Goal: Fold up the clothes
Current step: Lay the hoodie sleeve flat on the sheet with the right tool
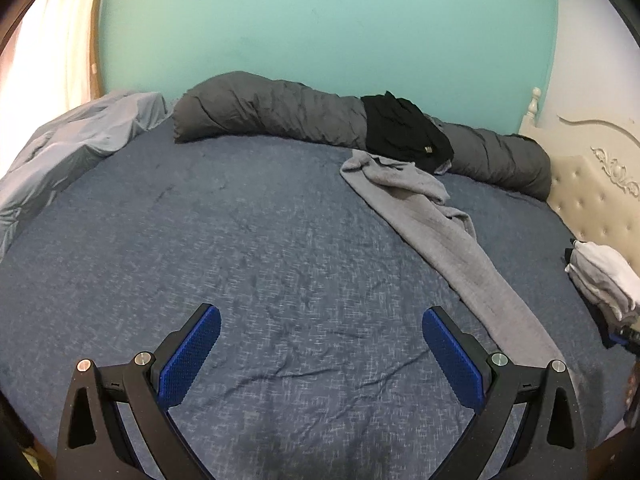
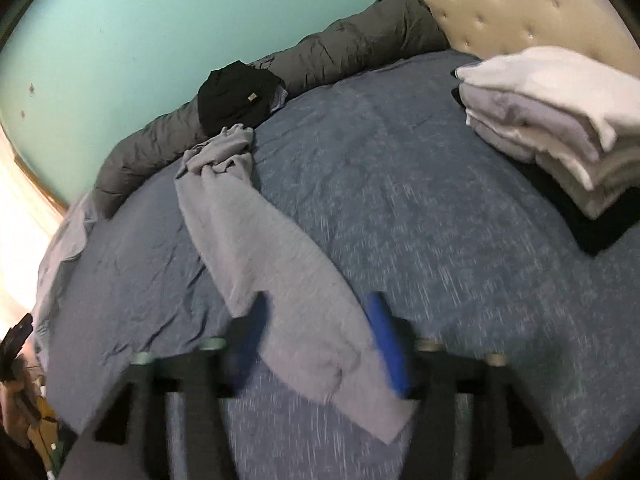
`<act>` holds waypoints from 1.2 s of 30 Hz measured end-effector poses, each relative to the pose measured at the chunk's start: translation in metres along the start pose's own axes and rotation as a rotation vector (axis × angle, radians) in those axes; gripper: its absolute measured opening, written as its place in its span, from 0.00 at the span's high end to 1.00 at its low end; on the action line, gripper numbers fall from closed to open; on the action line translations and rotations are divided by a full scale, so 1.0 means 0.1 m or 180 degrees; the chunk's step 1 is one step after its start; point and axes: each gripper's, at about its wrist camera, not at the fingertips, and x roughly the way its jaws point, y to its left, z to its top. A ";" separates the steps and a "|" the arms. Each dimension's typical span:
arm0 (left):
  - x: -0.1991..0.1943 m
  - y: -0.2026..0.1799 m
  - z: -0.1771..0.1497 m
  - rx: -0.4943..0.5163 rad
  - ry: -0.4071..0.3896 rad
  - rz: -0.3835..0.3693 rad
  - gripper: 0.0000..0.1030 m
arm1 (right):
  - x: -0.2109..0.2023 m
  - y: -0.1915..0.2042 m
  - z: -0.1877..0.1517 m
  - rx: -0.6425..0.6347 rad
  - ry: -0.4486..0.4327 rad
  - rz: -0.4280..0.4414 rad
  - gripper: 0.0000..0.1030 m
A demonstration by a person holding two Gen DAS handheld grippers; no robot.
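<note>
Left gripper [image 1: 320,332]: jaws wide, holding nil, over bare blue bedsheet [image 1: 240,240]. Grey garment [image 2: 256,248]: long strip, bunched at far end. Right gripper [image 2: 320,336]: jaws apart astride its near end; blurred, contact unclear. Folded stack [image 2: 552,120] at right. Tip: flatten bunch before folding.

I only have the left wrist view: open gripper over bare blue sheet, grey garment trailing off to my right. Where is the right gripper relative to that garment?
Observer: The right gripper is open, and the grey garment has its near end lying between the fingers.
Operator: Is it gripped?
Observer: No; the blue pads stand apart on either side of the cloth.
Operator: How tall is the folded stack? I see only its edge.
Observer: The folded stack holds several white and pale layers over a black piece at the bottom, beside the headboard.
</note>
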 end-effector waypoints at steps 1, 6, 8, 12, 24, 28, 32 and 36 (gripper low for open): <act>0.06 -0.02 0.00 -0.0008 0.0017 -0.0007 0.00 | 0.06 0.04 0.03 -0.0016 0.0021 0.0044 0.28; 0.37 -0.09 -0.02 -0.0057 0.0064 -0.0063 0.00 | 0.45 0.44 0.15 -0.0227 0.0161 0.0195 0.28; 0.48 -0.10 -0.01 -0.0087 0.0052 -0.0071 0.00 | 0.63 0.61 0.21 -0.0310 0.0192 0.0206 0.27; 0.73 -0.09 0.03 -0.0155 0.0038 -0.0063 0.00 | 1.00 0.94 0.32 -0.0469 0.0231 0.0243 0.25; 1.47 0.09 -0.09 -0.0225 0.0075 -0.0016 0.00 | 1.98 1.50 0.58 -0.0636 0.0491 0.0344 0.24; 1.65 0.15 -0.20 -0.0268 0.0127 0.0006 0.00 | 2.28 1.67 0.64 -0.0863 0.0501 0.0233 0.24; 1.83 0.21 -0.30 -0.0312 0.0180 0.0028 0.00 | 2.55 1.80 0.76 -0.0995 0.0448 0.0153 0.24; 1.90 0.25 -0.35 -0.0354 0.0184 0.0044 0.00 | 2.82 1.89 0.90 -0.1056 0.0438 0.0062 0.24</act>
